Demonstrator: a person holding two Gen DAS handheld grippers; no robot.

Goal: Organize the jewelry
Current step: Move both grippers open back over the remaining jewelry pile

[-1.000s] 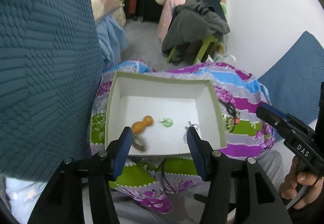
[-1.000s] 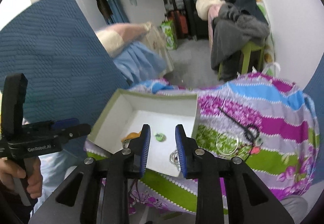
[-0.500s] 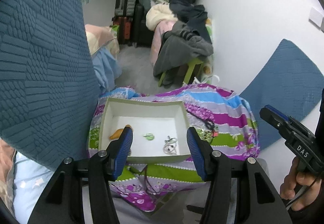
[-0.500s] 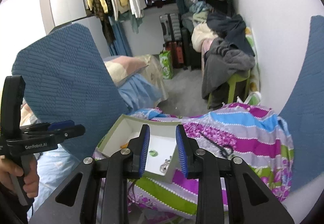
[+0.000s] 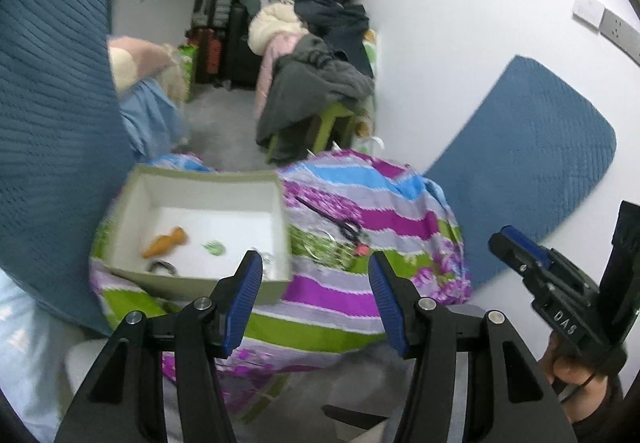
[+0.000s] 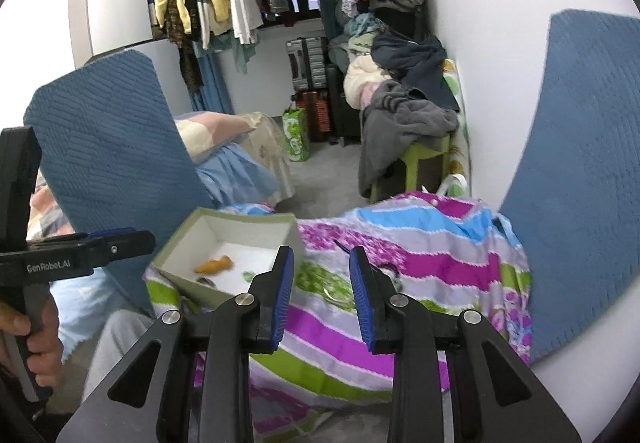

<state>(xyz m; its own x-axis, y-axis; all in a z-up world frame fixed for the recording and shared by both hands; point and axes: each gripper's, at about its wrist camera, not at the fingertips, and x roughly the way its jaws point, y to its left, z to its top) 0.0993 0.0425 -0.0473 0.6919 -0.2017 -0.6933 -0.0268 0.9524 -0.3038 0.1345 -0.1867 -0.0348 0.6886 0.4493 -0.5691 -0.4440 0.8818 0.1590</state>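
A: Left hand-held gripper [image 5: 316, 279] stands wide with nothing between its pads; right hand-held gripper [image 6: 322, 279] narrower, also empty, both above the striped cloth [image 5: 360, 295].

B: Jewelry?

A: Some in the white box [image 5: 276, 199]; a black necklace [image 5: 344, 227] and thin bangle [image 5: 320, 243] lie on the cloth just beside it.

B: Risks?

A: Soft folds could snag the chain, and the box may tip. Blue cushions [image 5: 52, 123] crowd both sides.

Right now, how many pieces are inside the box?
4 visible in the box: orange piece at left, green piece mid-floor, dark curved piece by the near wall, silvery piece in the near right corner. The near wall may hide more.
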